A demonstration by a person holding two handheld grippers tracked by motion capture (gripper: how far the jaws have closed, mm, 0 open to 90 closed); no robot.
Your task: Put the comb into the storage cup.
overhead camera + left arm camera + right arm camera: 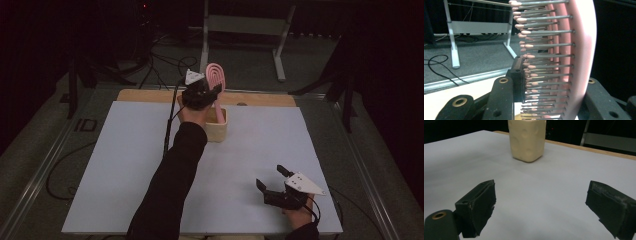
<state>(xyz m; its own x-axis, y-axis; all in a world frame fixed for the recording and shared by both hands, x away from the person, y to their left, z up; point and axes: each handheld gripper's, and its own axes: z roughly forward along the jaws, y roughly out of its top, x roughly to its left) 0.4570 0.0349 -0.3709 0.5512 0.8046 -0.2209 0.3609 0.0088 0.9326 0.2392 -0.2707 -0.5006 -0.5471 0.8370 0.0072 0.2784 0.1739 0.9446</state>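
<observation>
A pink hairbrush (216,76) stands upright at the far middle of the table, head up, and its handle reaches down into a cream holder (216,129). My left gripper (215,93) is shut on the brush just below the head. In the left gripper view the bristles and pink back of the hairbrush (564,50) sit clamped between the jaws of that gripper (554,85). My right gripper (271,177) rests low near the front right edge, open with nothing in it. In the right gripper view its jaws (541,205) stand wide apart, facing the cream holder (527,140) farther off.
A white sheet (125,165) covers the wooden table. A black cable (167,130) trails from the left gripper along the forearm. Beyond the table stand a metal frame (245,25) and loose cables on the dark floor.
</observation>
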